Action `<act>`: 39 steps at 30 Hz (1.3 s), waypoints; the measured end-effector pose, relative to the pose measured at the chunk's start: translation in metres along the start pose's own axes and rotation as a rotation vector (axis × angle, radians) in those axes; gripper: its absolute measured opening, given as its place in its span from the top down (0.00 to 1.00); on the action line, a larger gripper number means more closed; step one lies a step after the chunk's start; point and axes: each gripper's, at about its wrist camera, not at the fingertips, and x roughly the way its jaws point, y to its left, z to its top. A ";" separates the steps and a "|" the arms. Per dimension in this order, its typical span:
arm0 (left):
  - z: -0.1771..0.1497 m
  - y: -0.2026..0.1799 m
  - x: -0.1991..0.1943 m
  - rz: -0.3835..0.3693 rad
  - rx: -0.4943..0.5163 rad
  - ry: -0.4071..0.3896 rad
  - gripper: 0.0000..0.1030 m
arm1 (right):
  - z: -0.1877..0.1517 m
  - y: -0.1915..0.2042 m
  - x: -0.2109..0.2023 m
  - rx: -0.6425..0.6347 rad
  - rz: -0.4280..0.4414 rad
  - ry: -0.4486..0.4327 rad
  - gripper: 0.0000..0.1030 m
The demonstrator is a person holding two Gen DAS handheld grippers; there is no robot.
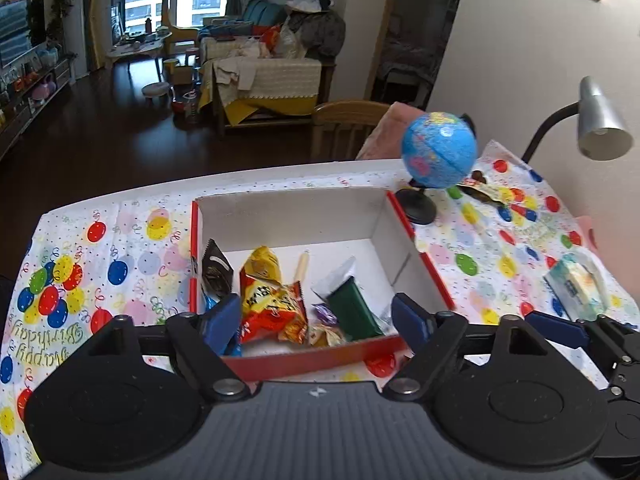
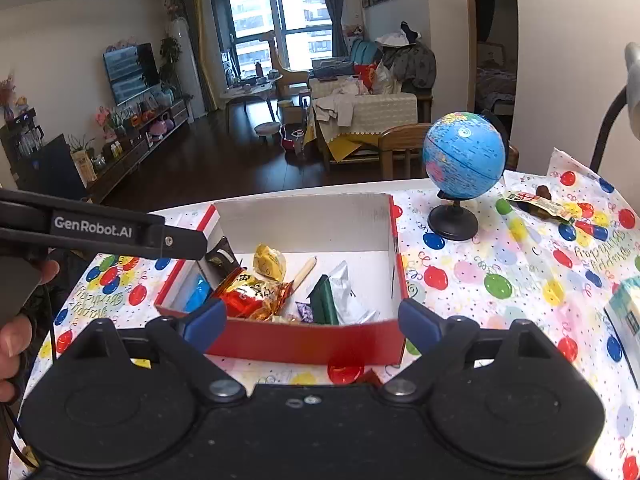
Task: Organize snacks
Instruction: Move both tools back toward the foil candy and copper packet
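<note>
Both grippers, left (image 1: 316, 322) and right (image 2: 312, 326), hover with jaws spread and empty above the red box (image 1: 320, 356). The remaining snack (image 2: 536, 202) lies beyond the globe (image 2: 464, 156); a good reach probably skirts the globe's stand.

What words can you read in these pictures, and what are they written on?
"GenRobot.AI": white letters on the black left gripper.
"Happy Birthday": on the balloon tablecloth, printed again in other spots.
Red and yellow snack bag in the red box: big characters, too blurred to read.
Snack packet by the globe: print too small.
</note>
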 end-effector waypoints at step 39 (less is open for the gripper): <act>-0.118 -0.030 0.086 0.135 -0.185 0.216 0.00 | -0.088 -0.083 0.046 -0.012 0.021 0.173 0.12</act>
